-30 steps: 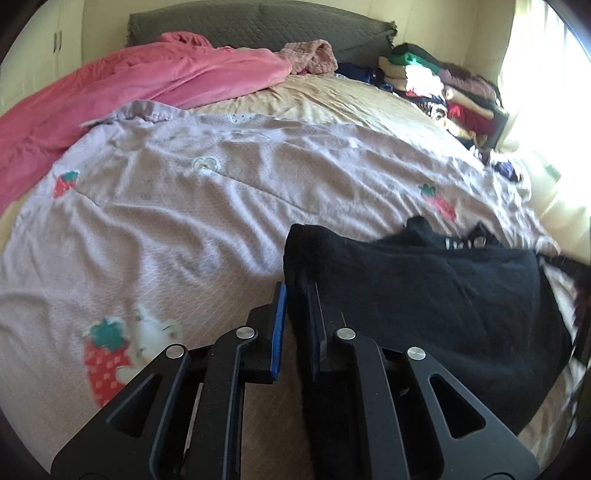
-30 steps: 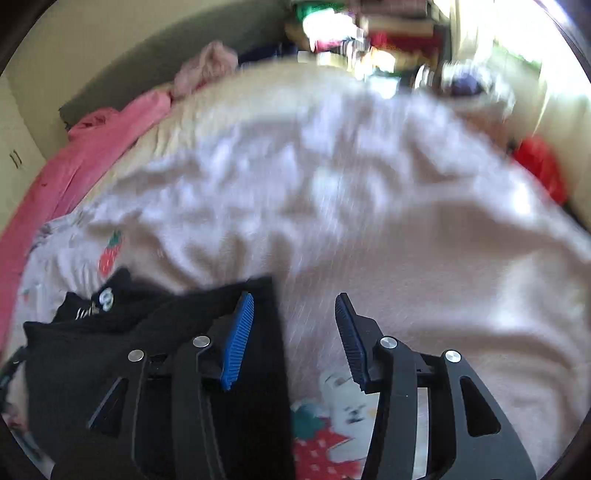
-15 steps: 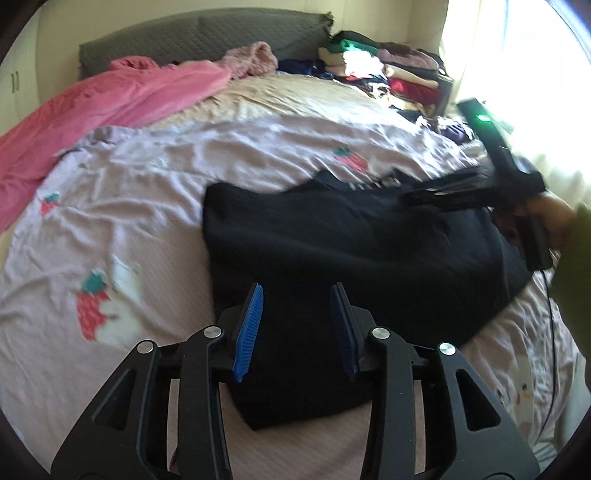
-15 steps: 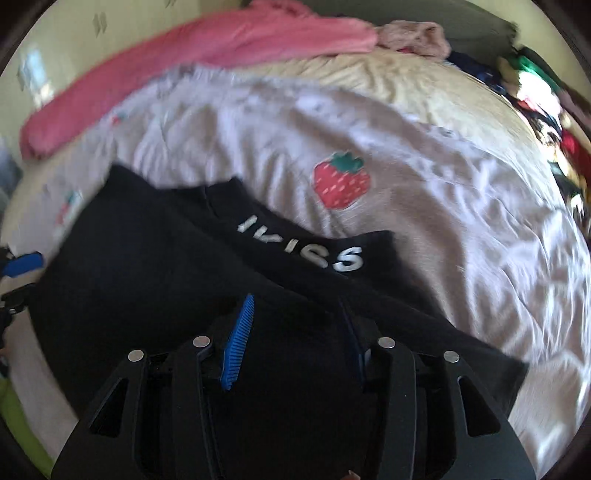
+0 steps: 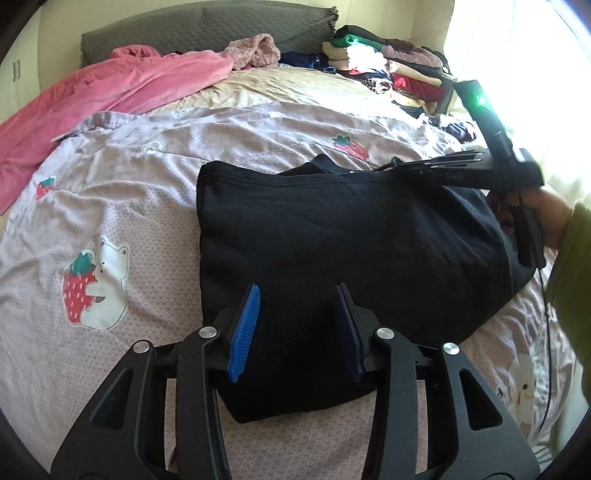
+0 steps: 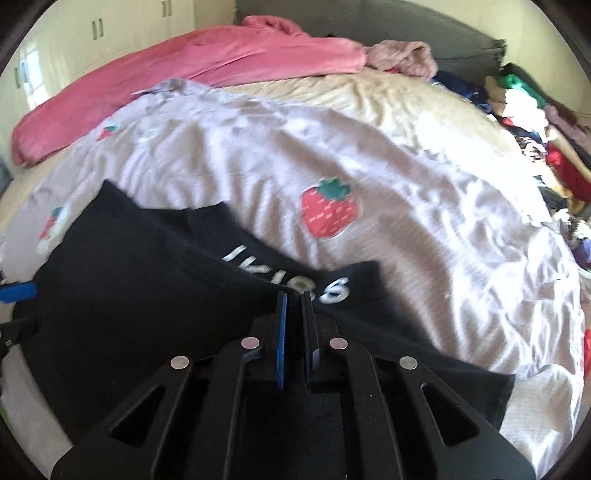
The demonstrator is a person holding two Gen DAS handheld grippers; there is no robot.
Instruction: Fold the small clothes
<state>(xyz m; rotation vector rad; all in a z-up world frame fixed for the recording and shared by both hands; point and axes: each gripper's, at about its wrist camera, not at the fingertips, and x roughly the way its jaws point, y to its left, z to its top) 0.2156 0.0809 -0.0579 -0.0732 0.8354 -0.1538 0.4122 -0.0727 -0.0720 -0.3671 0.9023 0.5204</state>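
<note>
The left hand-held gripper (image 5: pixel 295 325) hovers over the near edge of the black garment (image 5: pixel 351 236), its jaws opening with nothing pinched between them. The garment lies folded on the bed's lilac strawberry-print sheet (image 5: pixel 147 192). The right hand-held gripper (image 6: pixel 294 295) is clamped on the garment's far edge beside its white lettering (image 6: pixel 291 278).

A lilac bedspread (image 5: pixel 155 221) printed with strawberries and a white bear is lying wrinkled across the bed, with a beige sheet (image 5: pixel 295 92) showing beyond it. A pink blanket (image 5: pixel 122 92) is stretching along the far left side, running up to a crumpled dusty-pink fleece item (image 5: pixel 255 50) that is resting against the grey quilted headboard (image 5: pixel 207 33). A stack of mixed clothes (image 5: pixel 391 70) is sitting at the far right corner near the bright window, and pale cupboard doors (image 6: pixel 99 33) are standing behind the bed.
</note>
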